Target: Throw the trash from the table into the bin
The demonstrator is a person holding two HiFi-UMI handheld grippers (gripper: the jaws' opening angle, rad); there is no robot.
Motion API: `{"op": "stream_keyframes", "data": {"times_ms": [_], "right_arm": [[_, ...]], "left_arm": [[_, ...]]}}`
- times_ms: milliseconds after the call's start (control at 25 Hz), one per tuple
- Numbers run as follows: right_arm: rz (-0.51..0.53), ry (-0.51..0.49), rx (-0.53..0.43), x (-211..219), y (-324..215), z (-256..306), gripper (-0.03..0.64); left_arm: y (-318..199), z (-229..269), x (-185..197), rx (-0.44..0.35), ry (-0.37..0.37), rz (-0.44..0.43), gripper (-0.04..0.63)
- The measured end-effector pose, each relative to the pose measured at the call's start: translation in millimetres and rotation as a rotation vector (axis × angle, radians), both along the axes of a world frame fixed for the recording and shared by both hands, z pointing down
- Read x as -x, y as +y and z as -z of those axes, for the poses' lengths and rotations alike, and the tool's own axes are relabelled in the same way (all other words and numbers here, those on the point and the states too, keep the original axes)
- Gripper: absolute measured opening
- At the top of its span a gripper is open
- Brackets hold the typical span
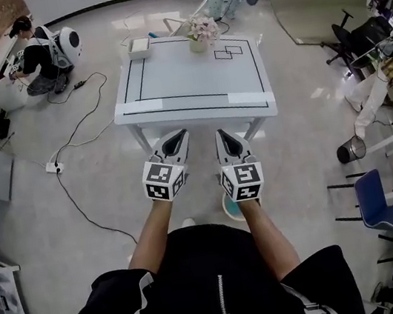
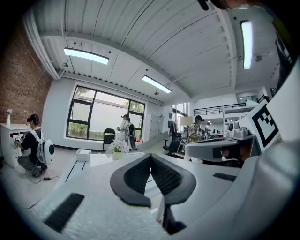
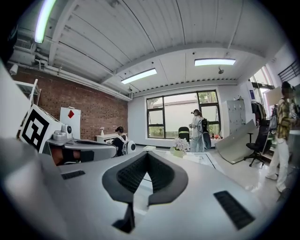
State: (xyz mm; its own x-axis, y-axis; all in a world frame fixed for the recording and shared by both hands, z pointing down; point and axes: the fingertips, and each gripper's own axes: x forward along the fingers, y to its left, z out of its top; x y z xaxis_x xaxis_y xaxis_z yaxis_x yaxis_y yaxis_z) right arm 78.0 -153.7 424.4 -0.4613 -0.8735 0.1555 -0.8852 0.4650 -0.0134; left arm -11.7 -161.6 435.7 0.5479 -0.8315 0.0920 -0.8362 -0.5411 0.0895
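Trash is showing nowhere on the worktop (image 1: 190,78) beside the white box (image 1: 139,47) and flower pot (image 1: 199,41), while left gripper (image 1: 178,137) and right gripper (image 1: 223,137) are hovering over a pale bin (image 1: 229,211), jaws pressed together on nothing, suggesting little remaining.

You have no words, numbers or brand names to read in any view. The cubes on your left gripper (image 1: 177,139) and right gripper (image 1: 225,137) carry black-and-white square code patterns, not letters. A white panel (image 3: 70,124) against the brick wall (image 3: 96,110) bears a plain red diamond (image 3: 71,114), without lettering.
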Motion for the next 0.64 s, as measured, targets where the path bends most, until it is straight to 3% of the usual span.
{"op": "stream_keyframes", "data": {"times_ms": [640], "right_arm": [[-0.008, 0.003, 0.004, 21.2, -9.3, 1.9, 0.009]], "left_arm": [[-11.6, 1.3, 12.6, -0.011, -0.003, -0.036, 0.006]]}}
